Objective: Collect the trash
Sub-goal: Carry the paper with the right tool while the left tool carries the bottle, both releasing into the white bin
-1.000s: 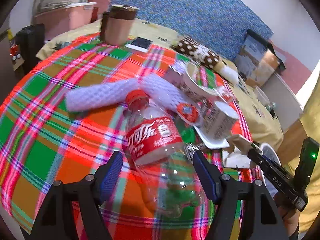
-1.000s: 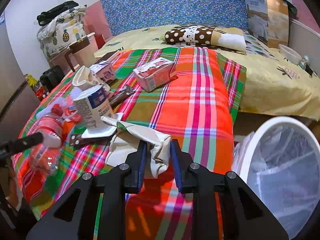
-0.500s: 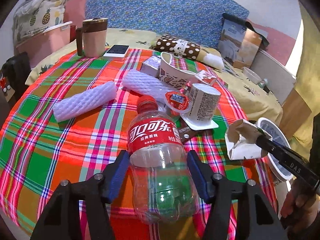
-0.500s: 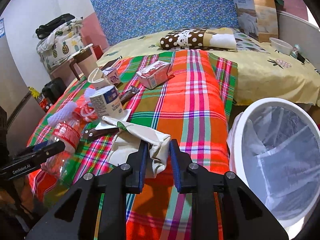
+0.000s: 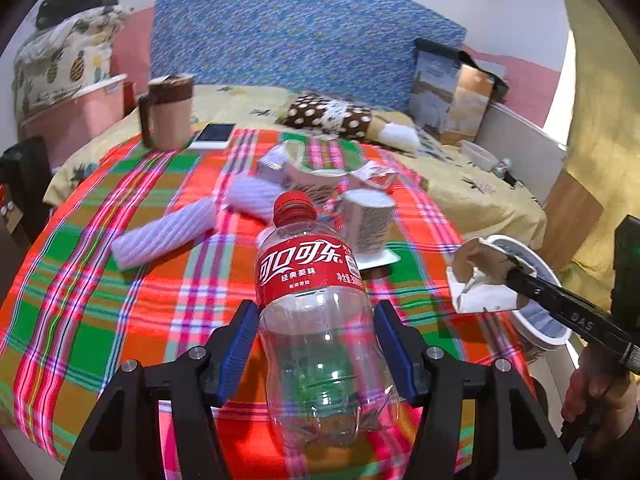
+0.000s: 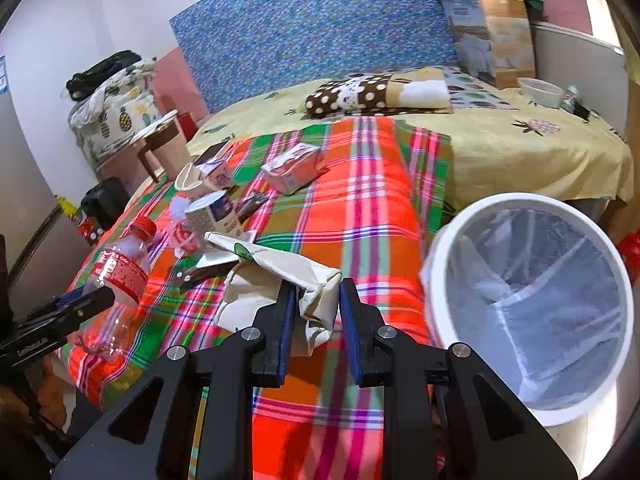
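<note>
Your left gripper (image 5: 316,344) was clamped on the clear cola bottle (image 5: 316,308), holding it above the plaid blanket (image 5: 80,280). Your right gripper (image 6: 316,316) pinched a crumpled paper carton (image 6: 288,280) just beside the lined white bin (image 6: 532,312). Neither piece was in the bin yet, and I could not tell if the bin held any trash. A yogurt cup (image 5: 368,220), a paper bowl (image 5: 316,180), a small carton (image 6: 294,168) and foam sleeves (image 5: 160,232) lay on the blanket, so most of the collecting seemed left.
</note>
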`<action>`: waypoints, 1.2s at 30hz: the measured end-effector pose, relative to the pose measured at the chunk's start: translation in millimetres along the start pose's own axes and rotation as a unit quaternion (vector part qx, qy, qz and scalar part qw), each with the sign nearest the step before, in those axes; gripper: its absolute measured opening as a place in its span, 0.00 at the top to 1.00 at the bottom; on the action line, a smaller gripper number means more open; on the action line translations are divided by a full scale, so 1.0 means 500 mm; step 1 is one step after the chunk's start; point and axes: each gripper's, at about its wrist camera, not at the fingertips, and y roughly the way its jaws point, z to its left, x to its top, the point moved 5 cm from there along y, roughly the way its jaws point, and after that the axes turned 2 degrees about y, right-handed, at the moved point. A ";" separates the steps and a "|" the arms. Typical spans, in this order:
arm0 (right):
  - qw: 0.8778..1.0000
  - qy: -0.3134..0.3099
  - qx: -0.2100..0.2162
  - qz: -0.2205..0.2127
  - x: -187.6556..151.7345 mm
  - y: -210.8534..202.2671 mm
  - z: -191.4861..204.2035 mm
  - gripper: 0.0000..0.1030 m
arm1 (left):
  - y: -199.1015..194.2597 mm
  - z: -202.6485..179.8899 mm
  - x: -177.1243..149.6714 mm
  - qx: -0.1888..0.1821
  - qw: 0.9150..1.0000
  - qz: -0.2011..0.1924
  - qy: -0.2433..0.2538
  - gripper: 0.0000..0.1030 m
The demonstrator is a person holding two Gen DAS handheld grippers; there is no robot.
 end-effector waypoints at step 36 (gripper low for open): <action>0.974 0.120 -0.191 0.004 -0.065 -0.104 -0.315 0.76 | 0.208 -0.522 0.017 -0.242 0.947 0.076 0.196 0.41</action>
